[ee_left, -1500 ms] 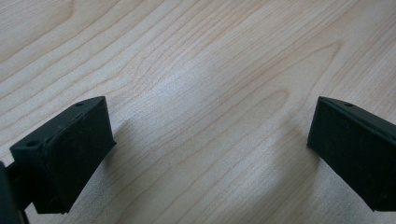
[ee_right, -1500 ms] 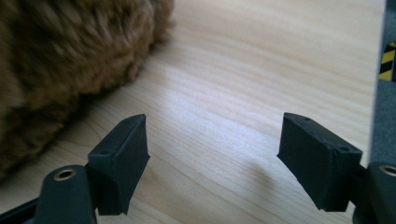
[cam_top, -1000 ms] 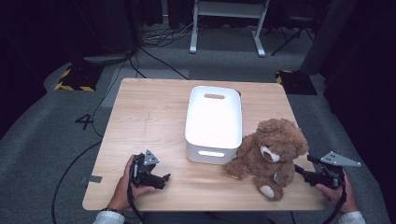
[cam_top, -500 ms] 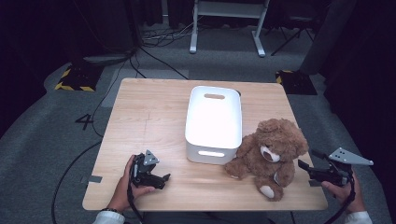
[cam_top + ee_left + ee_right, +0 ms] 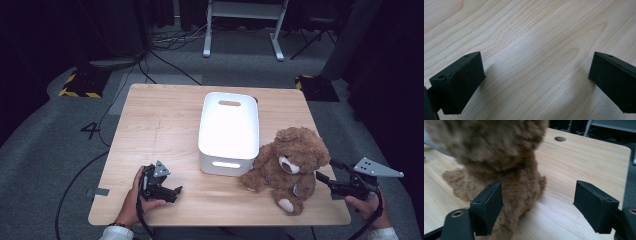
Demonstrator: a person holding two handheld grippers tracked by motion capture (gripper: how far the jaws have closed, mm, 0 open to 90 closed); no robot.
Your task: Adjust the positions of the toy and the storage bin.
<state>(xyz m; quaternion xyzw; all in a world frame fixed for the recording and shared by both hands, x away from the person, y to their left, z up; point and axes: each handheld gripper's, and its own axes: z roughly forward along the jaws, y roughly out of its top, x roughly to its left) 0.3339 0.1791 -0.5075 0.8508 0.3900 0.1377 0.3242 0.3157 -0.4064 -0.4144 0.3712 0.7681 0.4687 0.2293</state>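
A brown teddy bear [image 5: 287, 160] sits upright near the table's front right, leaning against the white bin [image 5: 229, 132]. My right gripper [image 5: 326, 170] hovers just right of the bear, open and pointing at its side. In the right gripper view the bear's furry back [image 5: 499, 150] fills the left, with its lower body in front of the left jaw; the pads are not pressing on it, and my right gripper [image 5: 537, 202] holds nothing. My left gripper [image 5: 174, 192] rests low at the front left, and in its own view the left gripper [image 5: 536, 75] is open over bare wood.
The wooden table [image 5: 160, 120] has bare surface on its left half. A round cable hole [image 5: 560, 138] lies in the tabletop beyond the bear. The table's right edge runs close to my right hand. Cables and a desk frame stand on the floor behind.
My right gripper has lifted and drawn slightly to the right, away from the bear. The left gripper, the bear and the bin have stayed put.
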